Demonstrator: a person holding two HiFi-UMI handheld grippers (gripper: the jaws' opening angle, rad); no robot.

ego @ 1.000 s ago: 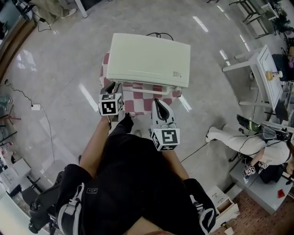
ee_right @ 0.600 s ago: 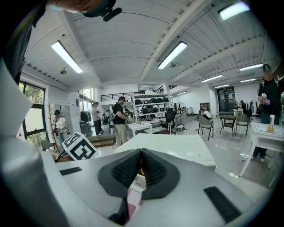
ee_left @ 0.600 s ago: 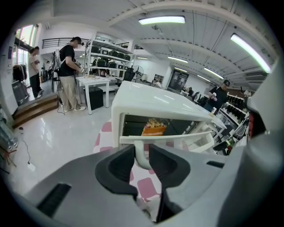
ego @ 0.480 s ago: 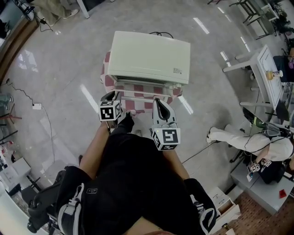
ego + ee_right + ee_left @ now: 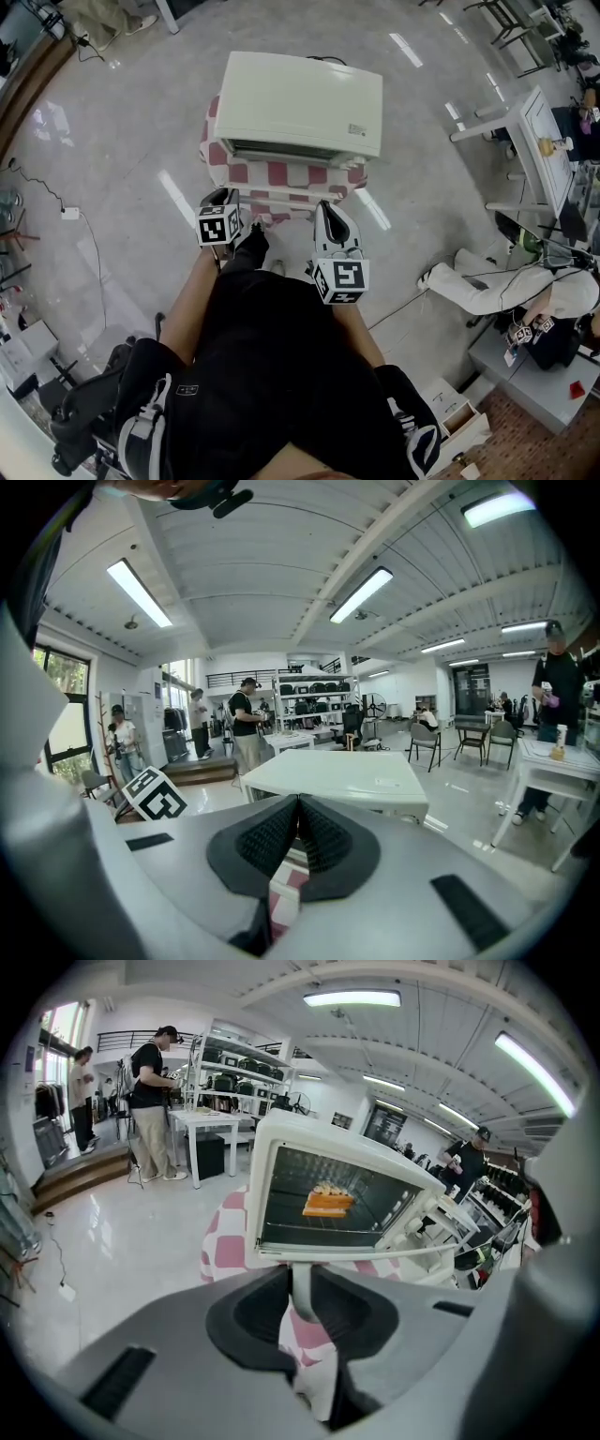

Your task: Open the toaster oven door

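1. The toaster oven (image 5: 305, 103) is cream-white. It sits on a small table with a pink and white checked cloth (image 5: 220, 155), out on a shiny grey floor (image 5: 122, 141) in a big room.
2. The oven's door (image 5: 281, 180) is partly open. Its top edge leans out from the oven, toward the person.
3. A thin white handle (image 5: 286, 193) runs along that top edge.
4. The left claw (image 5: 228, 195) is at the left end of the handle and points down at a slant.
5. Its two jaws have just been closing. In the left gripper view, the white post of the handle stands between the dark pads (image 5: 253, 1302), and they pinch it on both sides.
6. That same view looks into the oven. Some orange food (image 5: 328, 1204) lies on the wire rack inside.
7. The right claw (image 5: 323, 208) is just beside the right end of the handle.
8. Its jaws are pressed tight together with nothing between them.
9. The right gripper view looks over the flat top of the oven. The left claw's black and white cube (image 5: 155, 794) shows at the left.
10. The person wears black shorts (image 5: 272, 375) and stands right in front of the table.
11. Another person in white (image 5: 520, 291) sits well off to the right, by a desk.
12. More people (image 5: 150, 1101) stand near white shelves far behind the oven.
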